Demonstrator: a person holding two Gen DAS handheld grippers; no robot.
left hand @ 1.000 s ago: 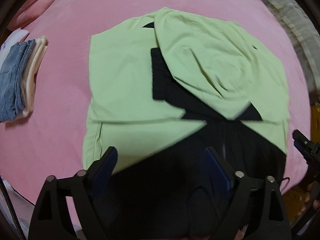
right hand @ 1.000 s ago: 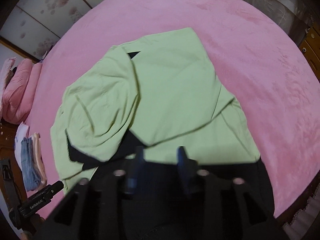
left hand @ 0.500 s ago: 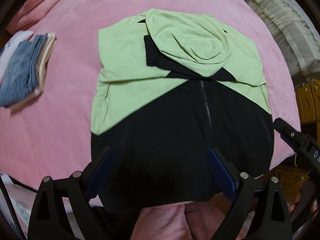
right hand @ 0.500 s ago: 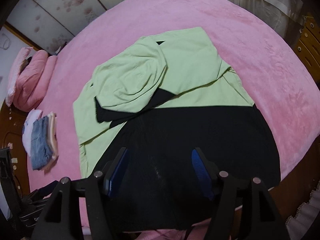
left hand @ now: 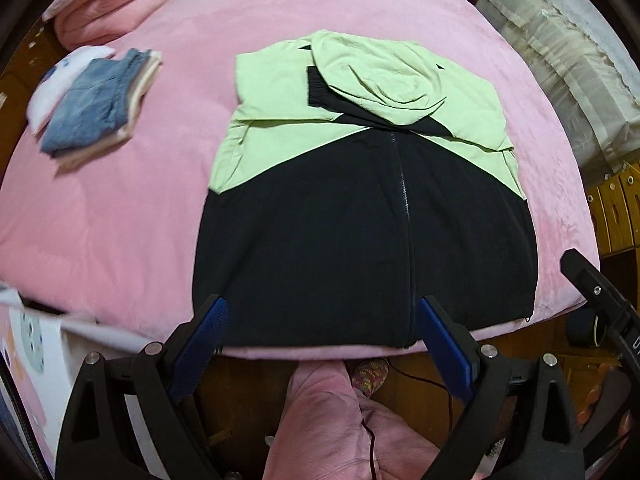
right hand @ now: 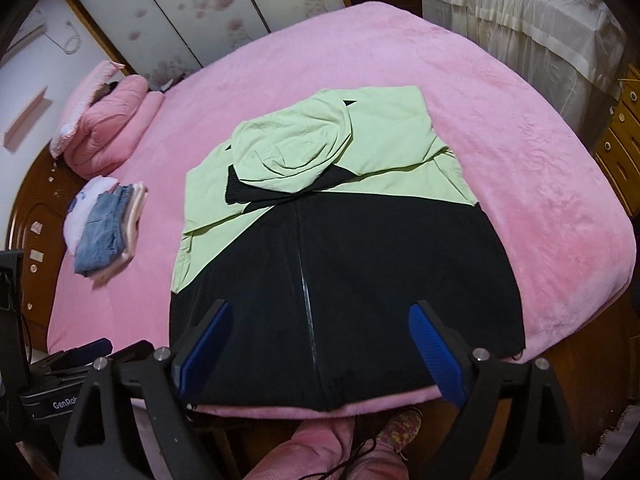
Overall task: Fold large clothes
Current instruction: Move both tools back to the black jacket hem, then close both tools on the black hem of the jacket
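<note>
A black and light green zip jacket [left hand: 360, 216] lies flat on the pink bed [left hand: 140, 200], hem toward me, its green hood [left hand: 380, 76] folded down on the chest and the sleeves tucked in. It shows the same way in the right wrist view [right hand: 340, 272]. My left gripper [left hand: 324, 344] is open and empty, held above the bed's near edge at the jacket hem. My right gripper [right hand: 320, 352] is open and empty over the hem too.
A stack of folded clothes [left hand: 92, 104] with jeans on top lies on the bed at the left, also seen in the right wrist view [right hand: 104, 232]. A pink folded quilt [right hand: 108, 124] sits at the head. Wooden drawers [right hand: 620, 144] and curtains stand to the right.
Both grippers have pulled back and up from the jacket, off the black lower part. The right gripper's jaws have opened wide. The jacket now lies flat, released.
</note>
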